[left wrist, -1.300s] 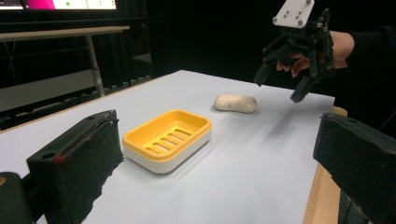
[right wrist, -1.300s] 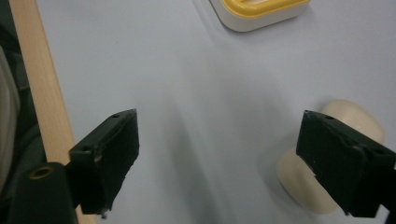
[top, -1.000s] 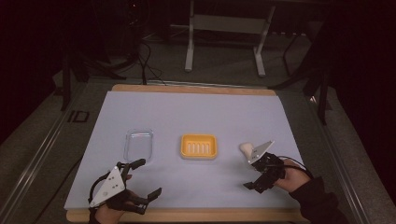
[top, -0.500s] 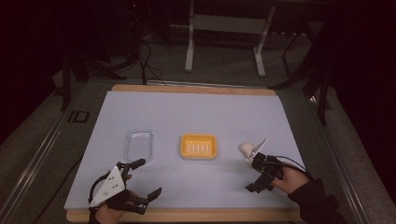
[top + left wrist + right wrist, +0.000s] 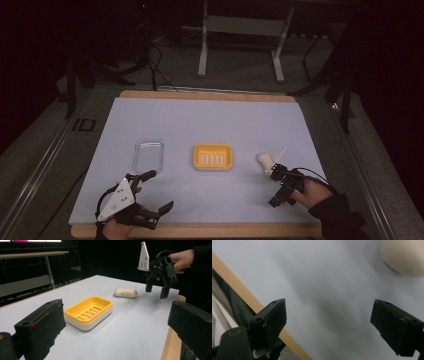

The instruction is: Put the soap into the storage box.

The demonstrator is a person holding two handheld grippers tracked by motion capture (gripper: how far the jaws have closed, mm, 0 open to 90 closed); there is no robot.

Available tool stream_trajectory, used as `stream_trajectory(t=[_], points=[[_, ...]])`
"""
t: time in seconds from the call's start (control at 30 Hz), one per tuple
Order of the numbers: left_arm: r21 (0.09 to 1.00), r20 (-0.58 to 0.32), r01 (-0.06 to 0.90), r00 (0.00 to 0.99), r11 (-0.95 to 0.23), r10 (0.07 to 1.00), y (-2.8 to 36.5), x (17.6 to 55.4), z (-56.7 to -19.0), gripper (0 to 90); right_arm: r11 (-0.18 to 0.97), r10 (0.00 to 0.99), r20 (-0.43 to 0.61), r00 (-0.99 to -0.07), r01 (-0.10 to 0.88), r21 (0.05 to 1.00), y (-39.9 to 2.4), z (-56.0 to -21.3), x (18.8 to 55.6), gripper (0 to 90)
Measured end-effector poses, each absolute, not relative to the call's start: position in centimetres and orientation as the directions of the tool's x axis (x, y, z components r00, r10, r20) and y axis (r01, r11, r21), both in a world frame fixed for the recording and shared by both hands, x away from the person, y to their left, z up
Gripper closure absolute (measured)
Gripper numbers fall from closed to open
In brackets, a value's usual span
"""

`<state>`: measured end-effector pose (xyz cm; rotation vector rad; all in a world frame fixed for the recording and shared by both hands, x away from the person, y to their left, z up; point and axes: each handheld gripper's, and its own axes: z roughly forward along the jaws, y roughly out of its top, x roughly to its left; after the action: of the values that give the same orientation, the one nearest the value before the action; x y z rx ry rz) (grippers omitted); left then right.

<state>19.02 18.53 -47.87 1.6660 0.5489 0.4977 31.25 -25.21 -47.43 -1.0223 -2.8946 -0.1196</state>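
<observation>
A yellow soap dish (image 5: pixel 213 156) with a slotted floor sits on the pale mat at mid-table, and in the left gripper view the dish (image 5: pixel 88 311) stands empty ahead of the jaws. A cream bar of soap (image 5: pixel 264 160) lies to its right on the mat. My right gripper (image 5: pixel 276 189) hovers just in front of the soap, tilted downward and open, holding nothing. The right gripper view has the soap (image 5: pixel 404 257) at the upper right, beyond the open right gripper (image 5: pixel 328 322). My left gripper (image 5: pixel 159 190) rests open near the front left edge, its jaws wide apart in its own view (image 5: pixel 117 327).
A clear plastic tray (image 5: pixel 148 154) lies left of the soap dish. The wooden table edge (image 5: pixel 200 230) runs along the front, close under both hands. A metal desk frame (image 5: pixel 240 30) stands on the dark floor beyond the table.
The right gripper has turned and dipped, drawing slightly back toward the front edge; its grey plate now shows edge-on. The soap, dish and left gripper have stayed put.
</observation>
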Motion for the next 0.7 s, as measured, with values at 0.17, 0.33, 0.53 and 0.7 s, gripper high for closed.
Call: stream_trajectory(t=[0.17, 0.33, 0.53, 0.7], points=[[0.987, 0.020, 0.081, 0.791, -0.137, 0.611, 18.5, 19.1, -47.9, 1.1, 0.729, 0.680, 0.090, -0.728, 0.684, 0.027, -26.1, -47.3, 31.8, 13.3], [0.987, 0.020, 0.082, 0.790, -0.139, 0.613, 18.5, 19.1, -47.9, 1.2, 0.676, 0.733, 0.094, -0.674, 0.737, 0.010, -26.6, -47.1, 32.6, 13.2], [0.987, 0.019, 0.084, 0.790, -0.139, 0.612, 18.5, 19.1, -47.9, 1.1, 0.632, 0.774, 0.070, -0.630, 0.775, -0.010, -26.9, -47.3, 34.0, 13.3], [0.987, 0.019, 0.084, 0.791, -0.139, 0.612, 18.5, 19.0, -47.9, 1.2, 0.614, 0.788, 0.080, -0.611, 0.789, -0.020, -27.0, -47.5, 34.9, 13.1]])
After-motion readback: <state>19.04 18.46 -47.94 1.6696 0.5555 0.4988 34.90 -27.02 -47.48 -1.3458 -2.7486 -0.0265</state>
